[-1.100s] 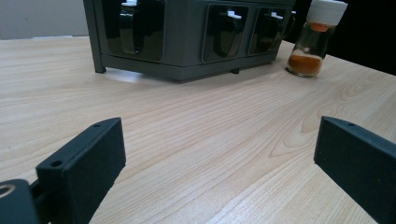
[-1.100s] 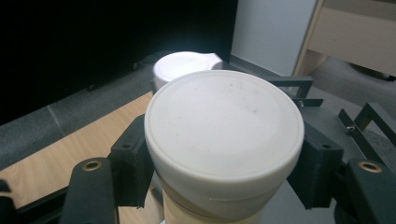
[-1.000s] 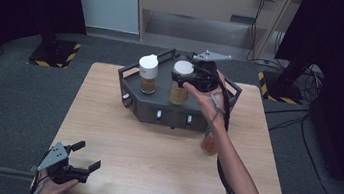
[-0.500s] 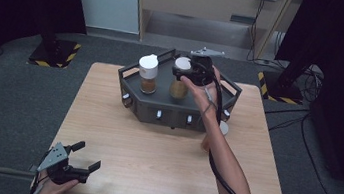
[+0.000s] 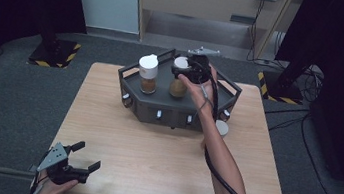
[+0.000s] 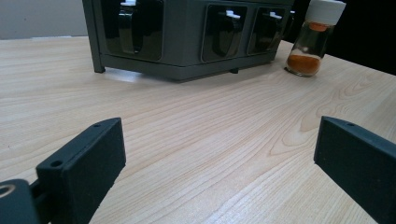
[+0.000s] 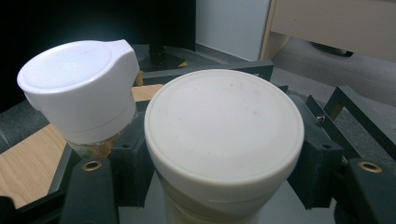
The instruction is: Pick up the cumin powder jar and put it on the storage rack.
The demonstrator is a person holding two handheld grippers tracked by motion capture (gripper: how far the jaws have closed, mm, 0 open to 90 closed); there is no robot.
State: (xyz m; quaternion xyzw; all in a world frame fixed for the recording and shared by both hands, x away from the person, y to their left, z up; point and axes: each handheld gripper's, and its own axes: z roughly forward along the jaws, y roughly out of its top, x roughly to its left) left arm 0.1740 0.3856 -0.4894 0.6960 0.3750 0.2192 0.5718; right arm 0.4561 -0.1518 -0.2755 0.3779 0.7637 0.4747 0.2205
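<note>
The right gripper pinches a white-capped jar over the rack. A second jar stands just beside it. The left gripper rests spread.

White round jar lid: no lettering legible.
White flip-cap lid: no lettering legible.
Clear glass spice jar with orange powder: no label readable.
Dark grey metal rack: no brand or number readable.
Yellow-and-black striped floor plates: hazard stripes, no text.
</note>
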